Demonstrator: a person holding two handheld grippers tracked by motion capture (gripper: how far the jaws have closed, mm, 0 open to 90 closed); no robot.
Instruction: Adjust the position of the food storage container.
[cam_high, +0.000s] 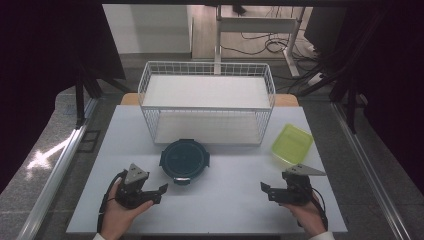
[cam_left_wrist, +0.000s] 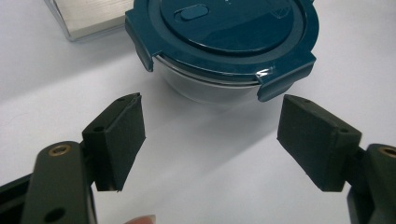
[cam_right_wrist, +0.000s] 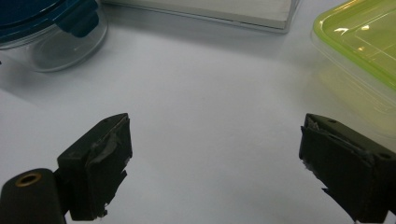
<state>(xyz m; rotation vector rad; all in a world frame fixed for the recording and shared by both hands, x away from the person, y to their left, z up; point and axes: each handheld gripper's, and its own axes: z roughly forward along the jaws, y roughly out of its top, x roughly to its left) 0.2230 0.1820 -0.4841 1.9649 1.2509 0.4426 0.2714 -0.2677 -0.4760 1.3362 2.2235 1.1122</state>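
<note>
The person's left hand (cam_high: 117, 212) comes in from the near edge, wrapped around the left hand-held gripper (cam_high: 161, 192), whose jaws stand wide apart and point inward and away with nothing between them; a fingertip (cam_left_wrist: 140, 218) peeks in at the bottom of the left gripper view. The right hand (cam_high: 310, 217), a pale cuff at its wrist, holds the right hand-held gripper (cam_high: 266, 190) low over the worktop (cam_high: 225, 210), its jaws aimed inward toward the other hand and likewise spread open and empty. Both hands sit level and well apart.
</note>
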